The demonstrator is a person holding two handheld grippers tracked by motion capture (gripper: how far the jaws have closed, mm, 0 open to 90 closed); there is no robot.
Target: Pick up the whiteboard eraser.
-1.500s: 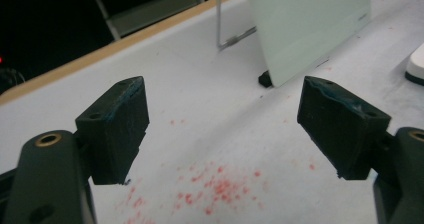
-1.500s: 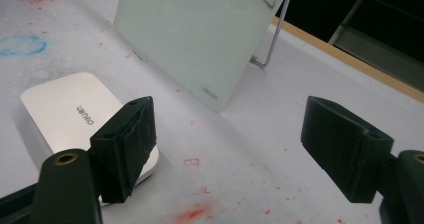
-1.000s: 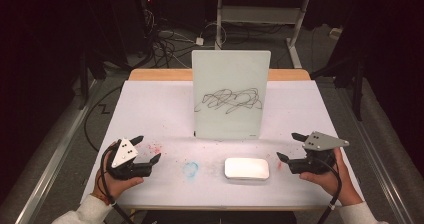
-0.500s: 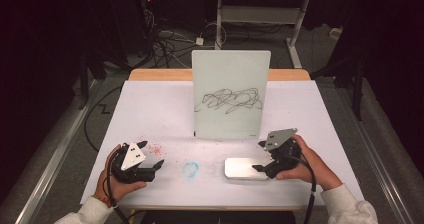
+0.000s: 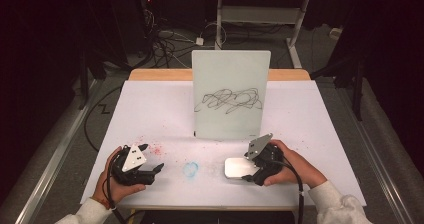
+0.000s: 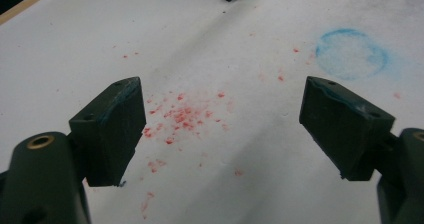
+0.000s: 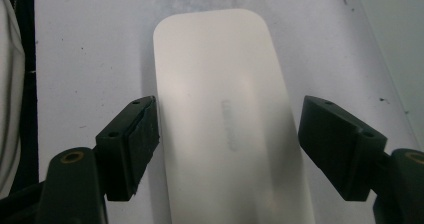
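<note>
1. White paper covers the table (image 5: 150, 114), with a dark floor and loose cables behind it in the high view.
2. At the table's middle an upright whiteboard (image 5: 231, 94) stands, bearing a black scribble (image 5: 231, 100) that spells nothing readable.
3. From above, the right gripper (image 5: 248, 170) sits at the right end of a white eraser block (image 5: 235, 167) lying flat near the front edge.
4. Its own view adds detail: the jaws stand wide on either side of the white eraser block (image 7: 227, 129), the left pad touching or nearly touching its edge, the right pad apart. Faint embossed lettering on the block's top is too blurred to read.
5. The left gripper (image 6: 220, 119) hangs spread wide with nothing between the jaws over red specks (image 6: 182, 116); a blue ring stain (image 6: 352, 54) lies beyond.
</note>
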